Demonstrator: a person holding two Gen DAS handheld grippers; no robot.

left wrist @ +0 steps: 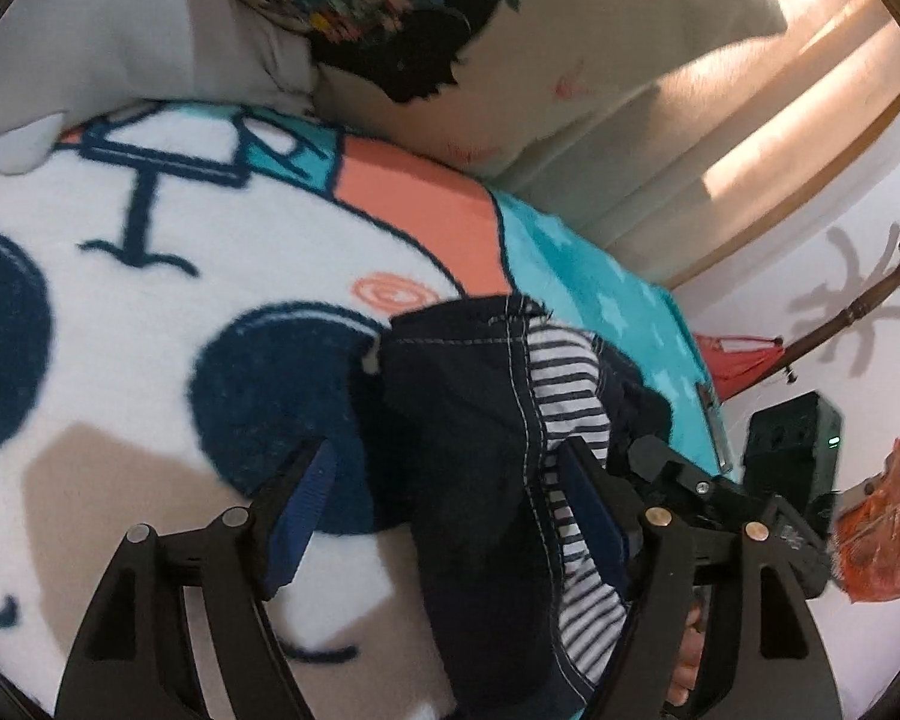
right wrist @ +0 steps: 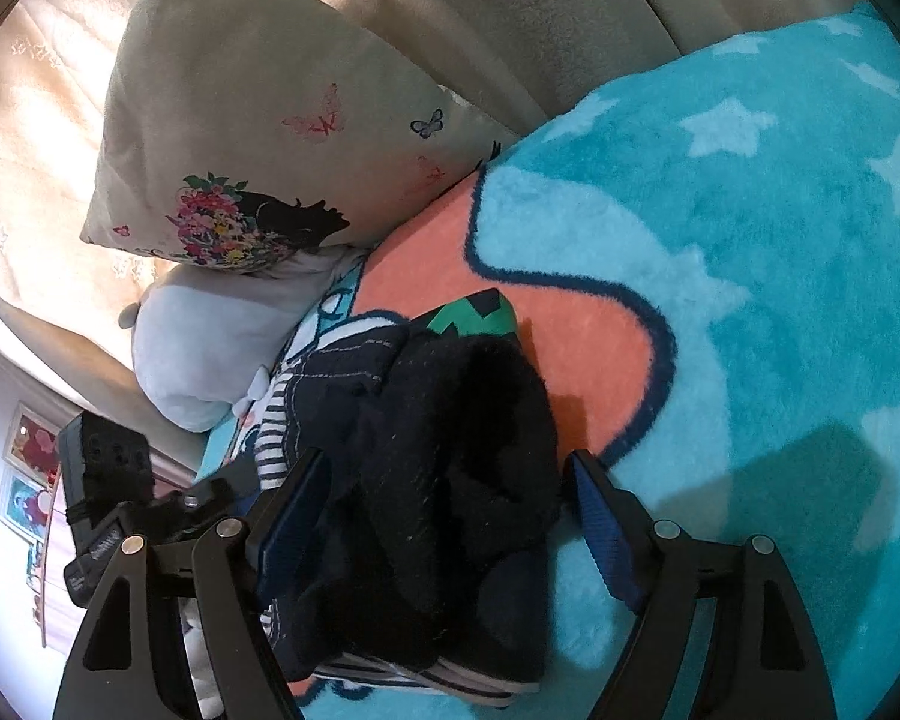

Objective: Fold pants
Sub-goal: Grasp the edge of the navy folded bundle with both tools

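My left hand-held gripper (left wrist: pixel 450 516) and right hand-held gripper (right wrist: pixel 450 516) gape wide, empty, around dark denim stripe-lined pants (left wrist: pixel 474 420); closing at six o'clock risks grabbing the fleece blanket (left wrist: pixel 150 360).

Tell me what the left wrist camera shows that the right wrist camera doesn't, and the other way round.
Only the left wrist view shows the wooden coat stand and an orange bag. Only the right wrist view shows the black fleece garment, a green-patterned piece behind it and framed pictures on the wall. Both show the dark pants with striped lining, the cartoon blanket, the butterfly pillow, and open grippers, left gripper and right gripper.
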